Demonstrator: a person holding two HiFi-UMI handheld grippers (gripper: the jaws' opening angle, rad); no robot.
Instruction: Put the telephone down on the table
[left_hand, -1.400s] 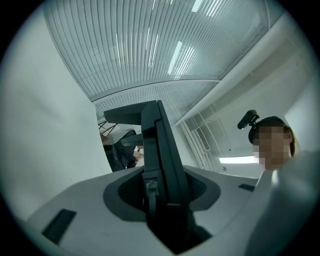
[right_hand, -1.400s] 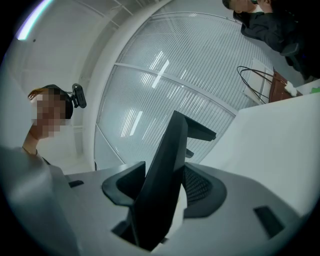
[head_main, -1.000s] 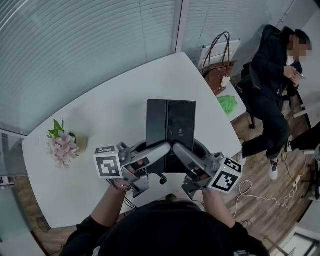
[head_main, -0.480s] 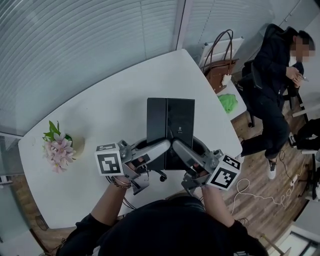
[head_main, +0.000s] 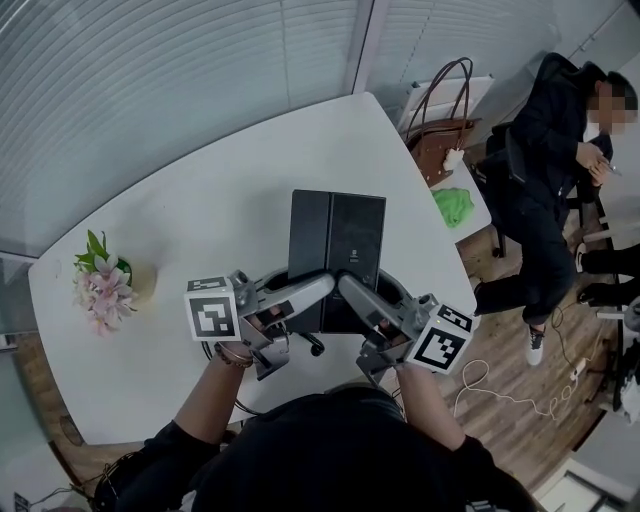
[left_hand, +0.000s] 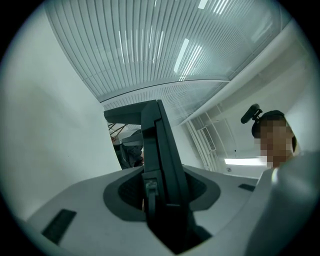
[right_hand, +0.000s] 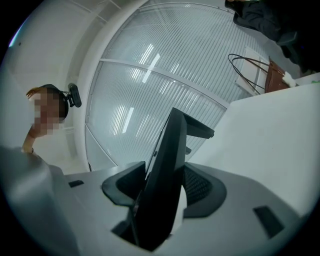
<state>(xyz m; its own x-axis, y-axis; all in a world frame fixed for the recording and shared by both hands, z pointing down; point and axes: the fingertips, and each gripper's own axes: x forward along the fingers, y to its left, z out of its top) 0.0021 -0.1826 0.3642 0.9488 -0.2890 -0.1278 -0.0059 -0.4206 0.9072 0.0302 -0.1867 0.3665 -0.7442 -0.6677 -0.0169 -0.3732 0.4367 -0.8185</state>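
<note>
Jaws first: the left gripper is clamped on the near edge of the telephone, and the right gripper bites the same edge just beside it, tips almost meeting. In each gripper view the black slab stands edge-on between the grey jaws, pinched from both sides. The telephone lies flat side up over the near edge of the white table; whether it touches the tabletop, I can't tell. Further out, pink flowers sit at the table's left end, well apart. Past the far corner are a brown handbag and a seated person.
</note>
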